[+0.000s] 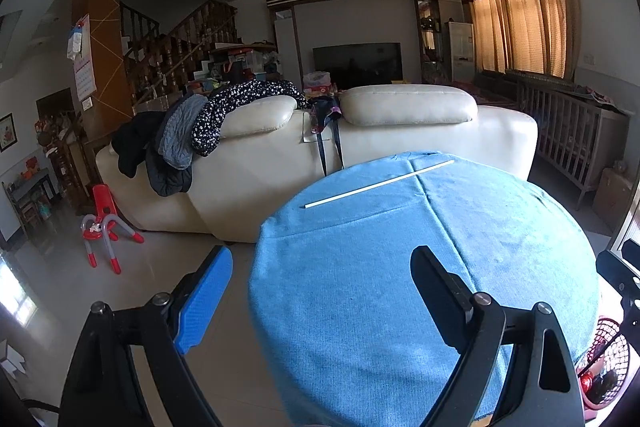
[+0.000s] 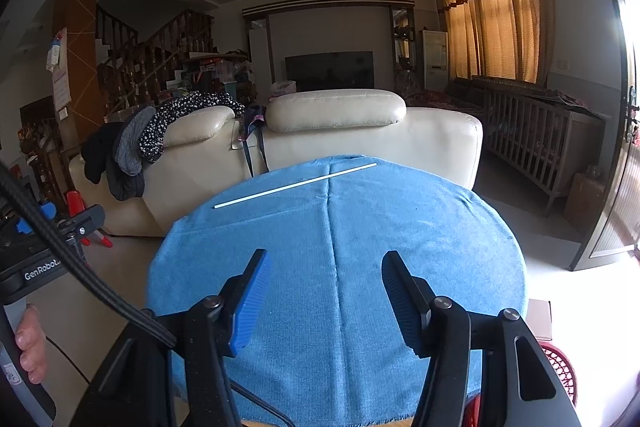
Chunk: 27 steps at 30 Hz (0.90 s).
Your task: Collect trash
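Thin white plastic straw lying slantwise at the far edge of the round table under a blue cloth — well apart from both tools. Left gripper spread wide over the near left rim, holding nothing. Right gripper spread over the near centre — likewise empty. Red mesh basket low at the right, beside the table.

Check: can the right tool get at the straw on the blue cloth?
Probably yes. The right tool is open and faces the straw, which lies alone near the far edge of the cloth; only bare cloth lies between them.
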Each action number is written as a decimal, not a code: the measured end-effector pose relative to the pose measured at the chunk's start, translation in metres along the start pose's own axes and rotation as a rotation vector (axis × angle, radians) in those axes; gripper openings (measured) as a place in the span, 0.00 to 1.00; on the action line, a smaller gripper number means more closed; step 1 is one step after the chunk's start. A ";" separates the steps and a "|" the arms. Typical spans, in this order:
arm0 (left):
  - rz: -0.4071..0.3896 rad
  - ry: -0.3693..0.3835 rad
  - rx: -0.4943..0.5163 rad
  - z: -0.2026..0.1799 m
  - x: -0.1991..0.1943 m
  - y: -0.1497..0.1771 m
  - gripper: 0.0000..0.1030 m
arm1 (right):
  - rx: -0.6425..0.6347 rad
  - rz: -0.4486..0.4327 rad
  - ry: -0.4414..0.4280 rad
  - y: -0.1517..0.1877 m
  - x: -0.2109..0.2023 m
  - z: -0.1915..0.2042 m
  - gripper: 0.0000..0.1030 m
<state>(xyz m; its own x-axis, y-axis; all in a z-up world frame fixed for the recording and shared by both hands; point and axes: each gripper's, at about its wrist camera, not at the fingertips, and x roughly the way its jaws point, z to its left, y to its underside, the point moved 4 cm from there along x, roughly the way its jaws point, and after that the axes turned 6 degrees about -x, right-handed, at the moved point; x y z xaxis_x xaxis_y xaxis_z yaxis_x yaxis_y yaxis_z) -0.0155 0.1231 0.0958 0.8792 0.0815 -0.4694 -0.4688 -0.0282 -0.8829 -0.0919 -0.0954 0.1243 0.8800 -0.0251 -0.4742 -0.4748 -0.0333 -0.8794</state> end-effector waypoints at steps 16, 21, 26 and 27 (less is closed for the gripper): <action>0.003 0.006 -0.013 0.001 0.001 0.000 0.88 | -0.011 0.006 0.006 -0.003 0.001 0.002 0.60; 0.008 0.005 -0.021 0.003 0.004 0.001 0.88 | -0.019 0.012 0.005 -0.005 0.004 0.005 0.60; 0.011 -0.001 -0.026 0.007 0.007 0.001 0.88 | -0.018 0.012 0.006 -0.006 0.006 0.006 0.60; 0.014 -0.003 -0.026 0.007 0.008 0.001 0.88 | -0.016 0.012 0.006 -0.006 0.007 0.007 0.60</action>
<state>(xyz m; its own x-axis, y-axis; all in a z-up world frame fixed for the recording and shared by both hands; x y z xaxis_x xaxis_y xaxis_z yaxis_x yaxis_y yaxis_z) -0.0093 0.1303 0.0909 0.8724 0.0837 -0.4815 -0.4784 -0.0555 -0.8764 -0.0833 -0.0885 0.1259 0.8744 -0.0316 -0.4841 -0.4851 -0.0494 -0.8731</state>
